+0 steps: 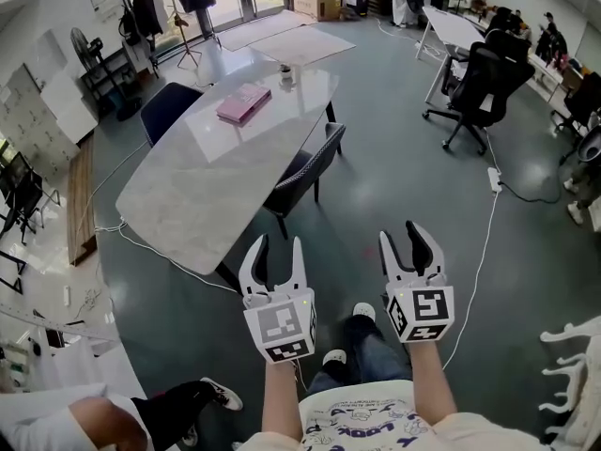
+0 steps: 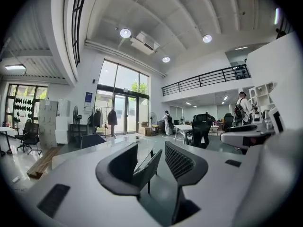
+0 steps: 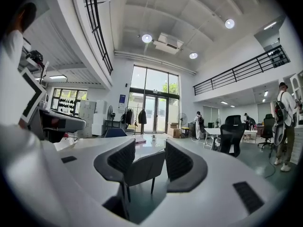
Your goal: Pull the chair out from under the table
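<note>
A dark grey chair point(image 1: 310, 169) stands at the right side of the long marble table point(image 1: 188, 191), its seat partly under the top and its back toward me. My left gripper point(image 1: 279, 244) and right gripper point(image 1: 402, 235) hover side by side over the floor, short of the chair, both open with nothing between the jaws. In the left gripper view the chair point(image 2: 151, 168) shows beyond the open left gripper point(image 2: 151, 148). The right gripper view shows the chair's back point(image 3: 142, 168) past the open right gripper point(image 3: 150, 143).
A pink book point(image 1: 243, 103) and a small cup point(image 1: 285, 73) lie on the table. A blue chair point(image 1: 167, 109) stands at its far side. A black office chair point(image 1: 484, 87) is at the right, a white cable point(image 1: 484, 252) crosses the floor, and a person's legs point(image 1: 178, 407) show at lower left.
</note>
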`<state>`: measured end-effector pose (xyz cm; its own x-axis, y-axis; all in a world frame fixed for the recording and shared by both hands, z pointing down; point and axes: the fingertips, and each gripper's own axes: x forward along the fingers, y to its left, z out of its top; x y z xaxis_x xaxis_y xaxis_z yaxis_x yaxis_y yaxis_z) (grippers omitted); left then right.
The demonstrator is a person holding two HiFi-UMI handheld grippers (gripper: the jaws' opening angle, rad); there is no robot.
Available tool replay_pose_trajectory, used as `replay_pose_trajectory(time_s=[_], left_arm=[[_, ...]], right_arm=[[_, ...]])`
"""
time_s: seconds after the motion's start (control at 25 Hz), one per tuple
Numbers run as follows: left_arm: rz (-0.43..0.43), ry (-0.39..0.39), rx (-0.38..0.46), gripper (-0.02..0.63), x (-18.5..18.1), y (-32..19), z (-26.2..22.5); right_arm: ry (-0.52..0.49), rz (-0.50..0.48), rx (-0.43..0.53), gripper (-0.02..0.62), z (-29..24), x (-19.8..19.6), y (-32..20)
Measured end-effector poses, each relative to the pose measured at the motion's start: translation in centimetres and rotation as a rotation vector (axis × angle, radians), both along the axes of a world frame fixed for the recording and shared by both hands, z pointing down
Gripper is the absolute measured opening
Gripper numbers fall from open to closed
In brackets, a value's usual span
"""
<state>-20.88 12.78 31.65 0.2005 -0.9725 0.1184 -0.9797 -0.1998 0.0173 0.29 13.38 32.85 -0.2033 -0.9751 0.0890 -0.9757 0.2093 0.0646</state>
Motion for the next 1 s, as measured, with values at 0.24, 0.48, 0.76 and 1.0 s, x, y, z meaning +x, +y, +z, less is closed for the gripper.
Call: replay_pose_trajectory(time_s=[0.24, 0.48, 0.76, 1.0], left_arm=[[-0.013, 0.000, -0.015, 0.192, 0.6, -3.3, 0.8], [-0.050, -0.040, -0.017, 0.192, 0.9, -9.0, 1.7], [-0.110, -0.056, -0.036, 0.195, 3.3, -16.9, 1.5], [-0.150, -0.078, -0.047, 0.201, 6.8, -23.9, 1.0]], right_arm=[[0.004, -0.001, -0.018, 0.210, 1.1, 1.1, -3.8], [0.002, -0.038, -0.022, 0.210, 2.0, 1.8, -10.7], [0.028, -0.101, -0.029, 0.213, 1.6, 4.4, -19.9], [0.042, -0.163, -0.044, 0.224, 1.2, 7.6, -27.9]])
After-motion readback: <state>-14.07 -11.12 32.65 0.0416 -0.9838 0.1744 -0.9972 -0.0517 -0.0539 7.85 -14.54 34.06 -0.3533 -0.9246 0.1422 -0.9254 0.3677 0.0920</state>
